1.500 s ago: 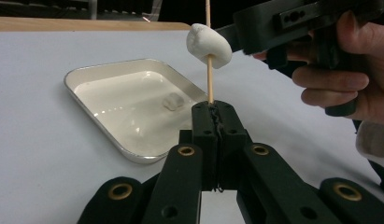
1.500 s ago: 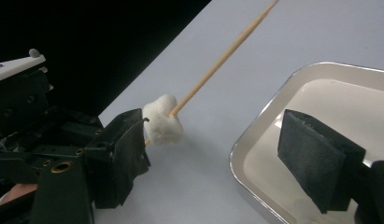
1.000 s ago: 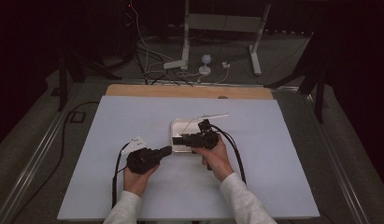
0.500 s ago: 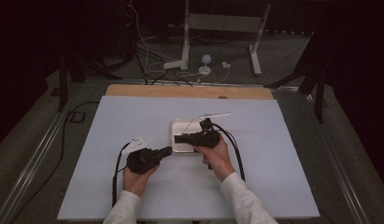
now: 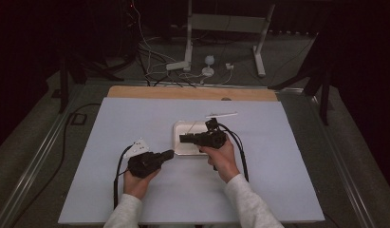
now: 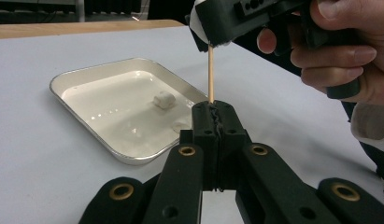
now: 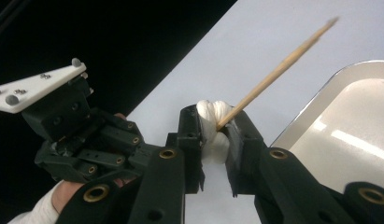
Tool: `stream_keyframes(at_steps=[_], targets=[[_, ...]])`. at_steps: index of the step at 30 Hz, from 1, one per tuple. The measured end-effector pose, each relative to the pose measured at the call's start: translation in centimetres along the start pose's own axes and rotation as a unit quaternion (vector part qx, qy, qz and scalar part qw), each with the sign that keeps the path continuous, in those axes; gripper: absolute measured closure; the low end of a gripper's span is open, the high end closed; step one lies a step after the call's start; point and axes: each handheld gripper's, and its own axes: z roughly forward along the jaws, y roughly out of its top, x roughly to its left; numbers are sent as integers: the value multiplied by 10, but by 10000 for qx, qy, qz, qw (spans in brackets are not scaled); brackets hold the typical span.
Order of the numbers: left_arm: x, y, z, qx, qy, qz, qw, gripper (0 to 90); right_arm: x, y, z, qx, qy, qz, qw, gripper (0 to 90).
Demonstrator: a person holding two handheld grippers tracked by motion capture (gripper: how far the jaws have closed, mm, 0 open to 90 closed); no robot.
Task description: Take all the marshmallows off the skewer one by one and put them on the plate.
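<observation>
My right gripper (image 5: 182,138) is shut on a squashed white marshmallow (image 7: 212,140); its jaws have just been closing on it. A wooden skewer (image 7: 278,70) sticks out of the marshmallow, and its far end hangs free over the table. My left gripper (image 5: 170,153) sits just below and beside it, jaws shut with nothing between them (image 6: 216,109). In the left gripper view the skewer (image 6: 210,74) drops from the right gripper (image 6: 213,37) and passes behind my left jaw tips. A second marshmallow (image 6: 164,99) lies in the shallow white tray (image 6: 110,112).
The tray (image 5: 183,127) sits mid-table on a pale sheet (image 5: 278,166). A thin white stick (image 5: 221,114) lies just beyond it. A wooden strip (image 5: 192,92) runs along the far edge. Cables and a stand's feet (image 5: 207,61) lie on the floor behind.
</observation>
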Motion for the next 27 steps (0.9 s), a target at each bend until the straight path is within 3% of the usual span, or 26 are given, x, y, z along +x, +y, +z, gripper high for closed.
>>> stream_keyframes(at_steps=[3, 6, 10, 16, 19, 21, 22, 24, 27], targets=[[0, -1, -1, 114, 56, 71, 9999, 900, -2, 2, -4, -171, -97, 41, 9998, 789], [1, -2, -3, 120, 16, 66, 9999, 900, -10, 8, -19, -455, -170, 206, 9986, 793], [-1, -1, 1, 86, -78, 76, 9999, 900, -8, 13, -27, -361, -265, 6, 9990, 791], [0, -1, -4, 103, -41, 187, 9998, 900, -7, 16, -28, -313, -215, -17, 9993, 794], [2, -3, -6, 254, 68, 248, 9993, 900, -9, 19, -36, -547, -342, 57, 9979, 802], [7, -7, -9, 285, 154, 117, 9994, 900, -17, 23, -53, -940, -356, 236, 9947, 806], [9, -7, -11, 232, 180, 56, 9996, 900, -19, 26, -62, -999, -394, 239, 9939, 806], [11, -5, -14, 94, 195, -64, 9997, 900, -18, 30, -74, -953, -532, 84, 9940, 805], [10, -5, -13, 70, 257, -93, 9996, 900, -15, 31, -80, -847, -652, -82, 9942, 802]])
